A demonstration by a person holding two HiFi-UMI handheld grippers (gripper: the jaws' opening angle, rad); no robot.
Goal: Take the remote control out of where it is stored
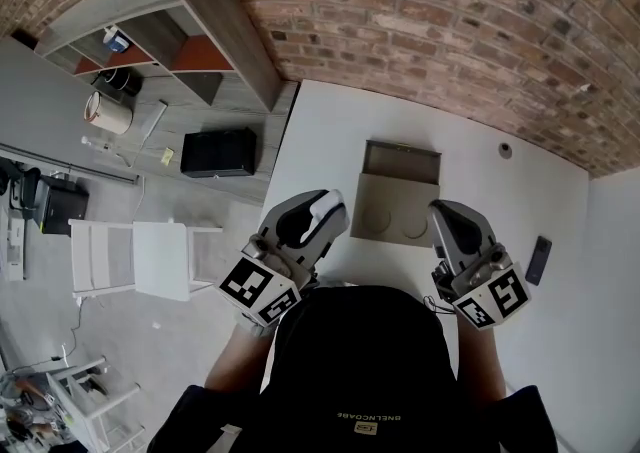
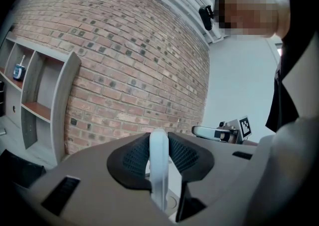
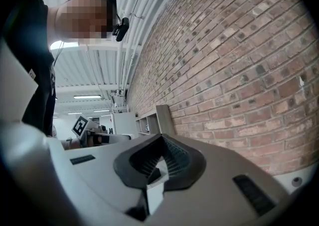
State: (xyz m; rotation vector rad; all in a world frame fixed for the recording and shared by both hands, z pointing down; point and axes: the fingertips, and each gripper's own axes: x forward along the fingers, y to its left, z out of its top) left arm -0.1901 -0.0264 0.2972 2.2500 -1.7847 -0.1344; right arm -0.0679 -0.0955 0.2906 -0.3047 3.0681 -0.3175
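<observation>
Black cap of the person (image 1: 360,361) is filling the bottom of the head view, and just beyond it two grippers are hovering over the white table (image 1: 330,131), each carrying one marker cube. The left gripper (image 1: 325,213) is gripping one white remote control (image 1: 328,204) above the table's left edge, just beside the open box (image 1: 400,156) and clear of it. The box is sitting on the table between the two grippers, showing two round recesses in its floor. The right gripper (image 1: 438,209) is hanging at the box's right side. One dark slim device (image 1: 538,259) is lying on the table well to the right. On the floor to the left, one white chair (image 1: 150,259) and one shelf unit (image 1: 210,21) are showing.

Over to the left gripper view: both pads (image 2: 132,157) are pressing on the remote control, seen edge-on and upright between them. This view is also catching the right gripper (image 2: 204,131), but neither the box nor the dark device.

Right gripper view now: the jaws are closed together at their tips, gripping nothing. The brick wall (image 3: 239,60) is running along the right and the left gripper's marker cube (image 3: 79,125) is peeking in at the left; the remote cannot be made out here.
</observation>
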